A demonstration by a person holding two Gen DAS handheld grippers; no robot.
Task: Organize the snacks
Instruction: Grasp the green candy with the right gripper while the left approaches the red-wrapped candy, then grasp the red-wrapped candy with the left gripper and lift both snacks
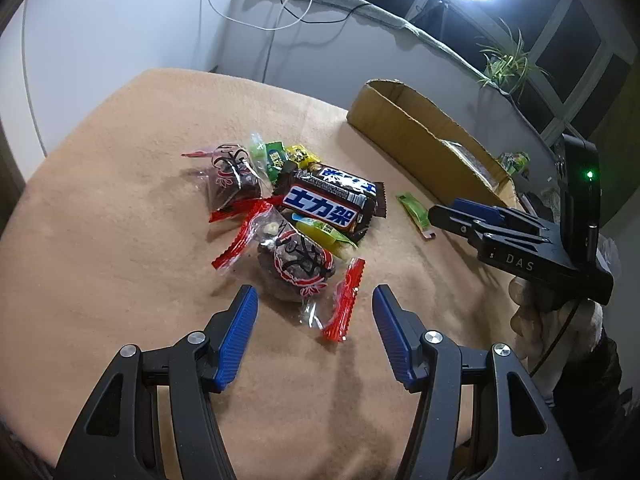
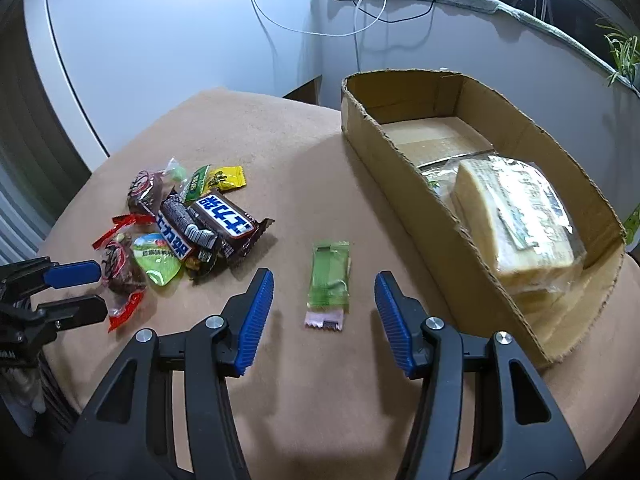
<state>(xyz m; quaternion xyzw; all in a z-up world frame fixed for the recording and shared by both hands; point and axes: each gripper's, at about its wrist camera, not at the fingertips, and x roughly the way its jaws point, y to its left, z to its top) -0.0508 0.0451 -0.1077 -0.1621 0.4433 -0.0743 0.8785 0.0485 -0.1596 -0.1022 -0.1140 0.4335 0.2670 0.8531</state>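
A pile of snacks lies on the tan cloth: two brown chocolate bars, two clear red-edged date packets, and small green and yellow candies. My left gripper is open, its fingers on either side of the near date packet, also seen in the right wrist view. A single green wafer packet lies apart. My right gripper is open around it and shows in the left wrist view.
An open cardboard box stands at the right and holds a large wrapped pale biscuit pack. The table edge curves at the left and back. Cables hang on the wall behind. A plant and ring light are at the window.
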